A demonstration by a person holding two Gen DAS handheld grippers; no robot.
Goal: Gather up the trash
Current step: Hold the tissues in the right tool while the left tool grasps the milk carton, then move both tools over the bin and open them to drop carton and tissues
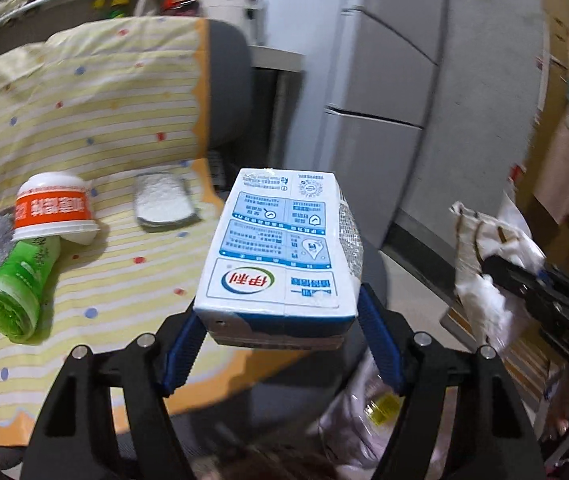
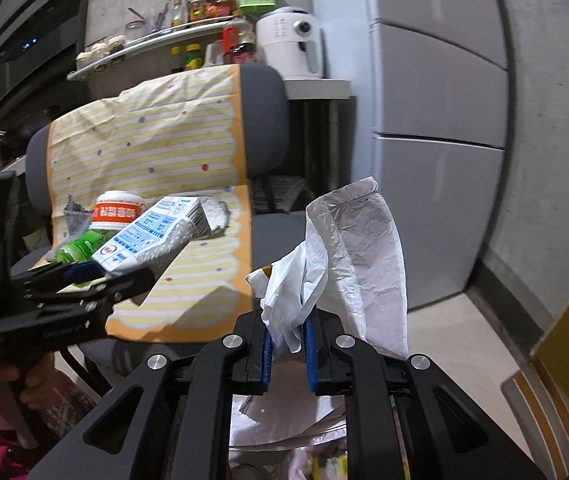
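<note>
The left gripper clamps a milk carton between its blue pads, holding it in the air just off the front edge of the chair seat. The right gripper, nearly closed, pinches a crumpled white wrapper that stands up above its fingers. On the striped cloth over the seat lie a green bottle, touching an overturned orange-banded cup, and a white pad near the back.

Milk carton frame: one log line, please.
left gripper: shut on milk carton | right gripper: shut on crumpled wrapper | left on chair: cup, green bottle
</note>
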